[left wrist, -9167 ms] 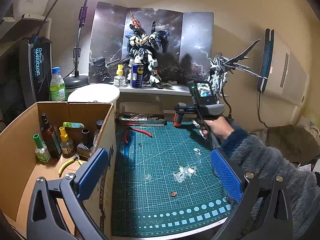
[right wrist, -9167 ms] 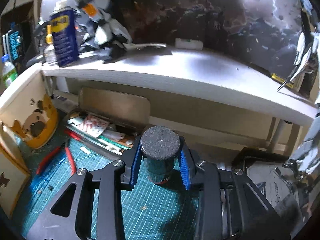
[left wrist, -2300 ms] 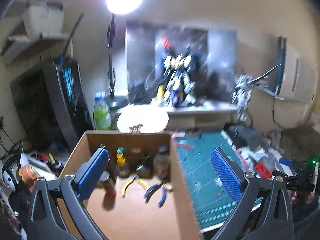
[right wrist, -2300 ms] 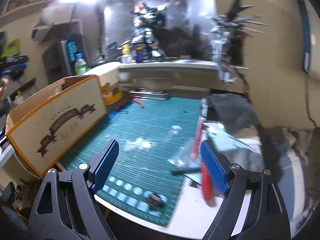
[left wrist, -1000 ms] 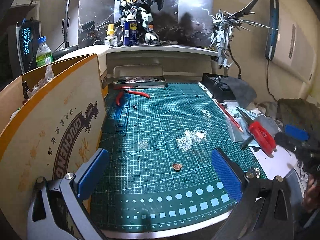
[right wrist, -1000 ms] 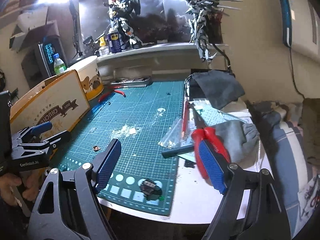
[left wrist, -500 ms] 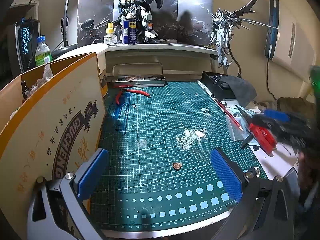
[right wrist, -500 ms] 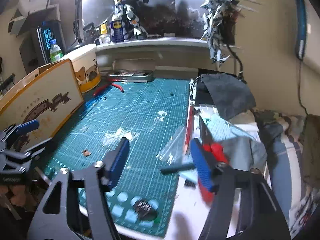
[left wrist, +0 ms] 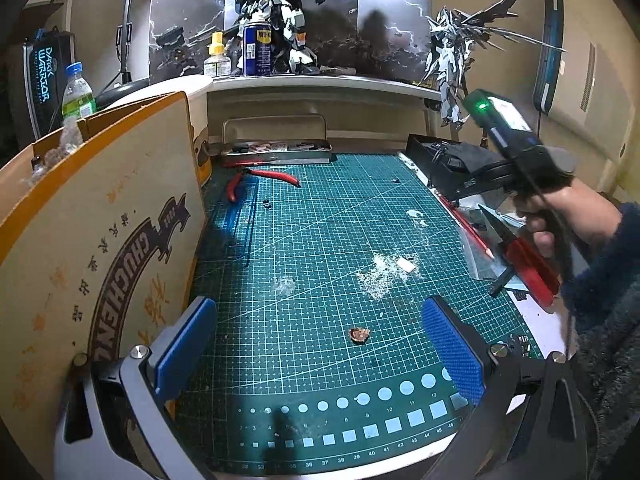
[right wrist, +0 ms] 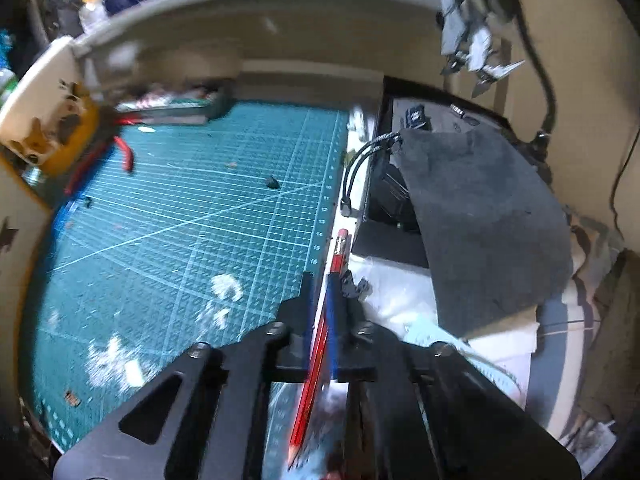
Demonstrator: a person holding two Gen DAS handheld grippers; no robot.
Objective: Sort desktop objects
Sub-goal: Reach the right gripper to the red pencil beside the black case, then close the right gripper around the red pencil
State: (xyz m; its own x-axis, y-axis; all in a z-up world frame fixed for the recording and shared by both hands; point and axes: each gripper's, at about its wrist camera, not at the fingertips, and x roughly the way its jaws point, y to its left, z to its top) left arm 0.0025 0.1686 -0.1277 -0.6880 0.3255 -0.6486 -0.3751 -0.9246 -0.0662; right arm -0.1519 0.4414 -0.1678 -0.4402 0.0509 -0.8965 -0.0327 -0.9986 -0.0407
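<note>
My right gripper [right wrist: 319, 280] is shut on a red pencil [right wrist: 338, 258] at the right edge of the green cutting mat [right wrist: 180, 220]; the pencil's eraser end points away and its tip sticks out behind the jaws. In the left wrist view the right gripper [left wrist: 464, 196] is low over the same pencil [left wrist: 466, 224]. My left gripper [left wrist: 316, 344] is open and empty above the mat's near edge [left wrist: 320, 280], beside the cardboard box [left wrist: 92, 248]. Red-handled cutters [left wrist: 524, 256] lie right of the mat.
Red pliers [left wrist: 264, 178] and a metal tin [left wrist: 276, 150] lie at the mat's far side. A black tray with a dark cloth [right wrist: 472, 216] sits to the right. A shelf [left wrist: 320, 82] holds a spray can, a bottle and model figures. Crumbs dot the mat.
My right gripper has moved forward and down to the mat's right edge and closed on the red pencil. My left gripper has stayed open in about the same place.
</note>
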